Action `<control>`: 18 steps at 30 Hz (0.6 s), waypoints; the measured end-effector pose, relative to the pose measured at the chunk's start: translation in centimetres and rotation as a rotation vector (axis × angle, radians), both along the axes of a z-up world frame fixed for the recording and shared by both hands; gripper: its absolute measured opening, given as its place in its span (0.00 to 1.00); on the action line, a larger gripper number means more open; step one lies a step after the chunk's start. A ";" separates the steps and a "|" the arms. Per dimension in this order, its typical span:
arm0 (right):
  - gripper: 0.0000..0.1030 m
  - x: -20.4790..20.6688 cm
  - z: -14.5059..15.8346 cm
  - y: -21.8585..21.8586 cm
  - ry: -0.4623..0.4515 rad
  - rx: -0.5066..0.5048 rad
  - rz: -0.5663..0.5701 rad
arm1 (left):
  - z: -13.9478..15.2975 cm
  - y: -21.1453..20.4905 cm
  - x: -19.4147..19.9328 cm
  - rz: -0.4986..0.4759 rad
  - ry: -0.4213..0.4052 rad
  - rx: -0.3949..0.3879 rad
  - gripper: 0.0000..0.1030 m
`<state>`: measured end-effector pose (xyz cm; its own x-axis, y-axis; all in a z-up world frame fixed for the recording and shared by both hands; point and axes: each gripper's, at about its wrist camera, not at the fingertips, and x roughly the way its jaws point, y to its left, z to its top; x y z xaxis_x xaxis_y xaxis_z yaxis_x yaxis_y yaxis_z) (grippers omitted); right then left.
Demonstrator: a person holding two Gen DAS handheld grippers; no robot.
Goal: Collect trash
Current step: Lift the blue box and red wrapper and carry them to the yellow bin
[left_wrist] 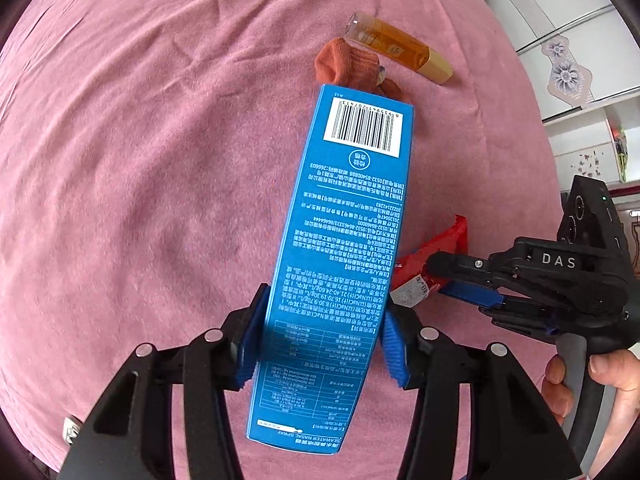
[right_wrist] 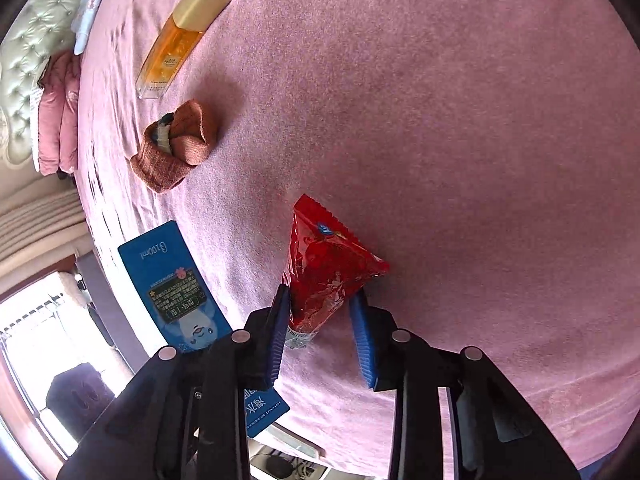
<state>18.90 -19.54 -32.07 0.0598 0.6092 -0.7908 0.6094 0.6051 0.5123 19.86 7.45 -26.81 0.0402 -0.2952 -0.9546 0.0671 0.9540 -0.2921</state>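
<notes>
Surface: we see a pink bedspread across both views, with a tufted headboard at the far left of the right wrist view.
Hidden: the rust-coloured sock is partly behind the blue box; small print unreadable.
Box: held off the bed, long axis running away from us, barcode end far.
Left gripper: clamped on the box.
Red wrapper: pinched by the right gripper, serrated end pointing away.
Amber bottle: lying beyond the sock.

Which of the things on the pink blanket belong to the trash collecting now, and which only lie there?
In the job:
- blue box, gripped by the left gripper
- red wrapper, between the right gripper pads

Lying about:
- amber bottle
- orange knitted cloth
- pink blanket
</notes>
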 end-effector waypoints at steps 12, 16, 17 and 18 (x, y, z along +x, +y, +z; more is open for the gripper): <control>0.28 -8.2 3.5 -5.3 -0.085 -0.058 0.130 | 1.2 -4.6 -6.5 0.062 0.029 -0.043 0.47; 0.28 -9.9 4.1 -7.4 -0.096 -0.058 0.111 | 1.9 -7.2 -8.8 0.040 0.030 -0.047 0.47; 0.28 -10.2 4.3 -8.0 -0.099 -0.059 0.105 | 2.1 -7.8 -9.5 0.034 0.028 -0.049 0.47; 0.28 -10.7 4.5 -8.4 -0.102 -0.059 0.102 | 2.4 -8.3 -10.1 0.025 0.026 -0.051 0.47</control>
<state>8.20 -27.94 -27.58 0.0821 0.5686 -0.8185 0.4895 0.6924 0.5301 9.75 -0.82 -24.42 0.0237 -0.3426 -0.9392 0.0351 0.9391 -0.3417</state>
